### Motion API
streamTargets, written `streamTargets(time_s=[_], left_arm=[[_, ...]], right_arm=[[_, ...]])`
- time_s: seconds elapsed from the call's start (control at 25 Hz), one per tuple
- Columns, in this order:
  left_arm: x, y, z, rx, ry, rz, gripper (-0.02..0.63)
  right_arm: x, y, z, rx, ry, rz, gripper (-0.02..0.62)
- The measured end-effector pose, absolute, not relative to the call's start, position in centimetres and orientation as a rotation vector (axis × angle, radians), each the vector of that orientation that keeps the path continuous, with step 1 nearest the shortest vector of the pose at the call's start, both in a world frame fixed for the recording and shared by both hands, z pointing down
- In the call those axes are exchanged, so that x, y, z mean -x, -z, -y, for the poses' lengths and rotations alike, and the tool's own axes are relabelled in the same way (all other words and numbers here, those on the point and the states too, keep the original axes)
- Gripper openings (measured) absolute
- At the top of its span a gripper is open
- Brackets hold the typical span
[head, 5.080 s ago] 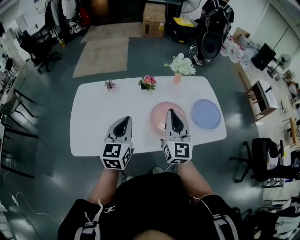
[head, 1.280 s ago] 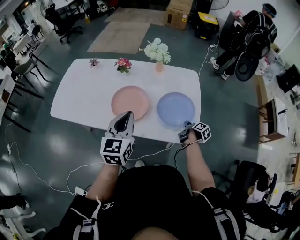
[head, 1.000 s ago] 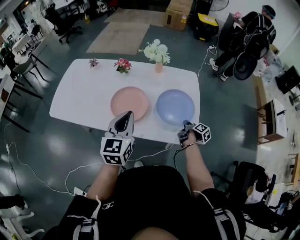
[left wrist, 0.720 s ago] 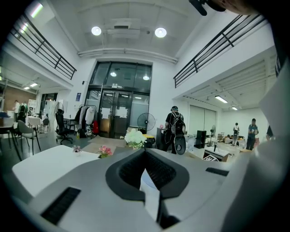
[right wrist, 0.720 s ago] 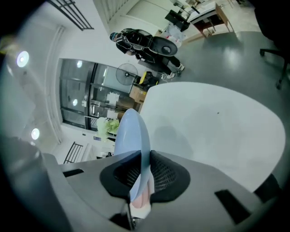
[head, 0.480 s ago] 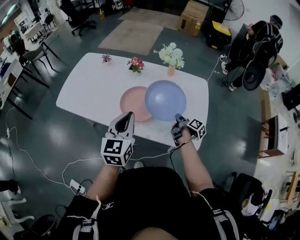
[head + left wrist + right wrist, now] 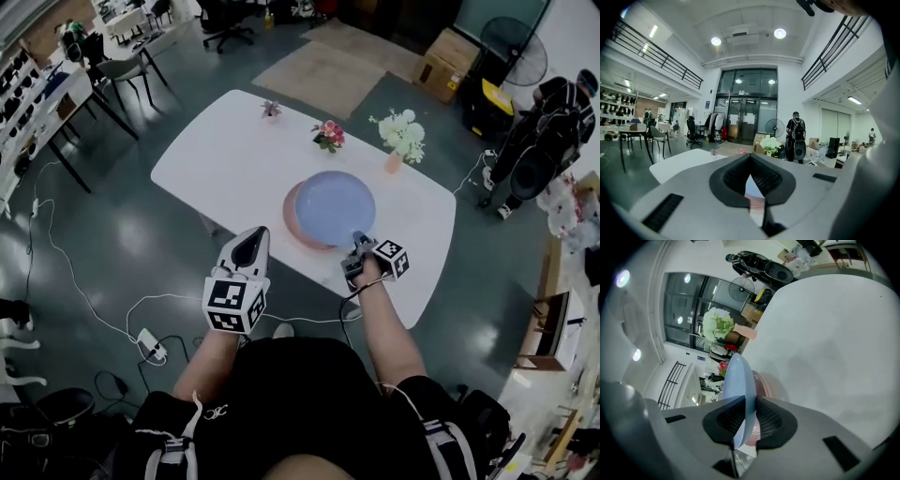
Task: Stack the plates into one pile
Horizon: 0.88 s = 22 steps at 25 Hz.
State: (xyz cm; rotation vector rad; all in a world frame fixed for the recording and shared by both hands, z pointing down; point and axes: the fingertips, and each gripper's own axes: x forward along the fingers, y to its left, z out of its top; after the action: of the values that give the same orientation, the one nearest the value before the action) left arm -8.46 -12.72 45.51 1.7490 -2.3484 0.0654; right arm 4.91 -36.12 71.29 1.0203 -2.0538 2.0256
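Now holding blue plate (image 7: 335, 206) over pink plate (image 7: 292, 219), no longer beside it; near rim between right gripper's (image 7: 356, 240) opening jaws. Means pile nearly made. Left gripper (image 7: 250, 236) closed, empty, short of pink plate.

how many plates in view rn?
2. The blue plate covers most of the pink plate on the white table; the right gripper has its near rim between its jaws, which are opening. A third underneath would be hidden.

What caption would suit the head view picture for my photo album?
The right gripper, jaws opening, holds the blue plate by its rim over the pink plate on the white table.
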Motion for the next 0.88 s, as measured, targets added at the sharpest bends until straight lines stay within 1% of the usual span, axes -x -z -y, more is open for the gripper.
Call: streamTargets(time_s=[0.2, 0.36, 0.44, 0.56, 0.6, 0.68, 0.76, 0.8, 0.88], left_arm=[[10.2, -45.6, 10.6, -1.678, -0.061, 2.396, 0.012], [11.0, -45.5, 9.5, -1.642, -0.063, 2.418, 0.012], [11.2, -45.5, 9.1, -1.634, -0.064, 2.422, 0.012], [11.2, -45.4, 9.2, -1.637, -0.064, 2.418, 0.012], [11.1, -45.4, 9.4, -1.642, -0.064, 2.415, 0.012], [10.7, -45.2, 9.8, -1.657, -0.067, 2.407, 0.012], [10.2, -45.0, 10.3, -1.677, -0.069, 2.399, 0.012], [9.9, -44.9, 10.6, -1.687, -0.068, 2.395, 0.012], [9.4, -44.6, 11.0, -1.707, -0.063, 2.389, 0.013]], right_arm=[[-1.8, -72.8, 34.9, -1.006, -1.968, 1.998, 0.081], [-1.1, -73.6, 34.2, -1.02, -1.913, 1.985, 0.08], [-1.2, -73.9, 34.2, -1.036, -1.816, 2.02, 0.08], [-1.6, -73.7, 34.6, -1.066, -1.548, 2.102, 0.084], [-1.6, -73.5, 34.7, -1.073, -1.433, 2.131, 0.098], [-1.6, -72.5, 35.1, -1.093, -1.166, 2.192, 0.174], [-1.8, -70.9, 35.6, -1.113, -0.9, 2.249, 0.233], [-1.9, -69.9, 35.8, -1.12, -0.796, 2.279, 0.245], [-2.0, -67.3, 35.9, -1.126, -0.653, 2.366, 0.247]])
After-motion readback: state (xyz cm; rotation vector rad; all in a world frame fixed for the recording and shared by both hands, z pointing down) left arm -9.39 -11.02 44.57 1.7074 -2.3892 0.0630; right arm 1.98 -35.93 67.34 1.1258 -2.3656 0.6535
